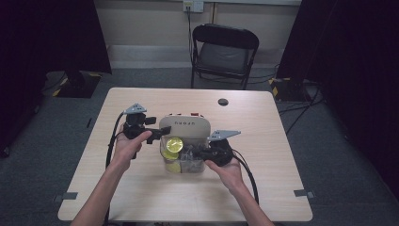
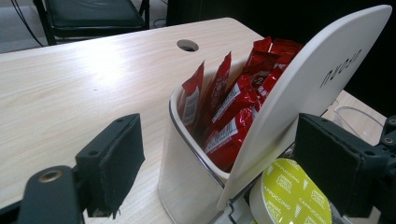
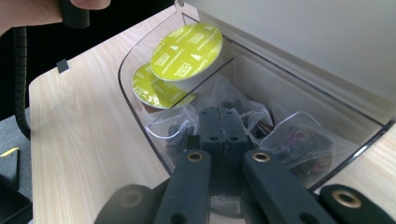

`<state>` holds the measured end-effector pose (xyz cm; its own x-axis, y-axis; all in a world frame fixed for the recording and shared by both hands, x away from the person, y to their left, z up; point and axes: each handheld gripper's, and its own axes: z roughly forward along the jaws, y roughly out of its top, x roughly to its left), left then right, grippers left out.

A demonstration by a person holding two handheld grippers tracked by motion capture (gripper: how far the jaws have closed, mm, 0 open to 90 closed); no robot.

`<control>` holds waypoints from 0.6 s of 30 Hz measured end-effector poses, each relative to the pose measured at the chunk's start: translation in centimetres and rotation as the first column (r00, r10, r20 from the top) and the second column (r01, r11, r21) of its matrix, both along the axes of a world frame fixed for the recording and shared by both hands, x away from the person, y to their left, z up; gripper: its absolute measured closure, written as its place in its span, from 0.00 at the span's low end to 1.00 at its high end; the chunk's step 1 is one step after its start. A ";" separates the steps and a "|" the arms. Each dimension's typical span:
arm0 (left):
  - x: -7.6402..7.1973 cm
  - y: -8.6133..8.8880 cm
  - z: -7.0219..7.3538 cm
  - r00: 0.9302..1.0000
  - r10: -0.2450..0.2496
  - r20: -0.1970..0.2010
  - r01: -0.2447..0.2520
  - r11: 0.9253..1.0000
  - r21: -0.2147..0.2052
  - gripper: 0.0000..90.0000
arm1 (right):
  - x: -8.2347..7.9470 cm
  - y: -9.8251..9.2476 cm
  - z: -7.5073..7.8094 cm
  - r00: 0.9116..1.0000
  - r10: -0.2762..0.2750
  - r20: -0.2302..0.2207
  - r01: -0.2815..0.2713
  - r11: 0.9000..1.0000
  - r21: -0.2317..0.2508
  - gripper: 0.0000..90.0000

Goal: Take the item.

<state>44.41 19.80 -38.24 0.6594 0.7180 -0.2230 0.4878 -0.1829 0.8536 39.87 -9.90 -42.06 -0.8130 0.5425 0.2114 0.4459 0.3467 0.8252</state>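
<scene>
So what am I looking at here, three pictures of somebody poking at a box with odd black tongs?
A person sits at a wooden table with a two-jawed black tool in each hand. One picture looks down from above; the other two come from small cameras riding on each tool, looking along its jaws.

On the table stands a cream organiser box with a clear front tray. Its back holds red sachets; the tray holds yellow-green cappuccino capsules and clear bags of dark bits.

The left tool is open, its jaws standing either side of the box. The right tool is shut inside the tray, its tips down among the bags, apparently pinching one, though the plastic makes that hard to confirm.
</scene>
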 end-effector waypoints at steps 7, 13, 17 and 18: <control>0.0 0.0 0.0 1.000 -0.001 0.000 0.001 1.000 -0.003 0.18 | -0.2 -0.2 0.6 1.000 -0.013 0.027 0.013 1.000 0.027 1.00; 0.0 0.0 0.0 1.000 0.000 -0.001 0.000 1.000 0.008 0.18 | -0.3 -0.3 1.0 0.999 -0.021 0.037 0.019 0.999 0.040 1.00; 0.0 0.0 -0.1 1.000 -0.002 -0.001 0.002 1.000 0.001 0.18 | -0.3 -0.4 1.3 0.999 -0.023 0.045 0.021 0.998 0.052 1.00; 0.0 0.0 -0.1 1.000 -0.001 -0.003 0.001 1.000 0.002 0.18 | -0.3 -0.4 1.3 0.999 -0.023 0.046 0.021 0.998 0.052 1.00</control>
